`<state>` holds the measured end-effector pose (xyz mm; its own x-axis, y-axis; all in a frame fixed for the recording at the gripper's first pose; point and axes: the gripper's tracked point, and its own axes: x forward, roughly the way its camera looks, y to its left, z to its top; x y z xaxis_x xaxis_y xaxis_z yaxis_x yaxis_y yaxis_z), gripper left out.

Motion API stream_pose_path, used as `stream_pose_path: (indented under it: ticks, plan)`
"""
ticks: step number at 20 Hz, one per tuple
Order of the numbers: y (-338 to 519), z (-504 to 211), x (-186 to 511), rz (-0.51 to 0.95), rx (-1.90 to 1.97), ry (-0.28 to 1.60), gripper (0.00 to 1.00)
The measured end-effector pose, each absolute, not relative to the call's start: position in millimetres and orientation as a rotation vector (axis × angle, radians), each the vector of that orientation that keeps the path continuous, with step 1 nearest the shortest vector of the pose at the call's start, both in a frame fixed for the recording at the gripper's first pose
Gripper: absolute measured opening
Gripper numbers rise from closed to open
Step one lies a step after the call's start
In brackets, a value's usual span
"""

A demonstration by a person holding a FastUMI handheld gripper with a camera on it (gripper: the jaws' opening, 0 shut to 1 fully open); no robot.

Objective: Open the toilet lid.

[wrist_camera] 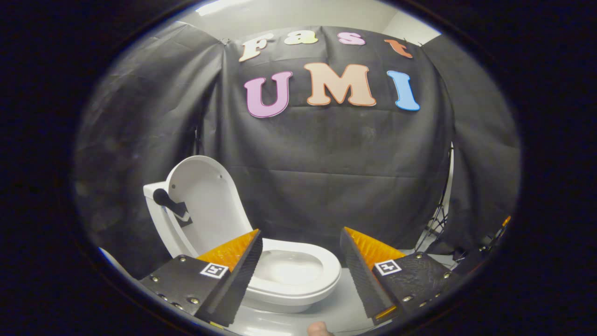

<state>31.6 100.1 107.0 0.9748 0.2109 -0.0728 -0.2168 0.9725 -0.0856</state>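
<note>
Lid [205, 200] standing raised at lower left of the frame, leaning on the tank [151, 192], possibly dropping back onto the seat [298, 280] if nudged; gripper [301, 261] hanging open, holding nothing.

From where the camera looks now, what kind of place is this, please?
Probably a staged test booth, not a real bathroom. A white toilet with its lid raised stands before a black cloth wall, with a stand's legs beside it. The gripper fingers are open, holding nothing.
</note>
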Motion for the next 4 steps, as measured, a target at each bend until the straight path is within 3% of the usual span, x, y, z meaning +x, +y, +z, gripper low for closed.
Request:
stream_pose_path:
  ticks: [4]
  plan:
    - [95.9, 101.4, 28.9, 0.213, -0.065, 0.091, 0.98]
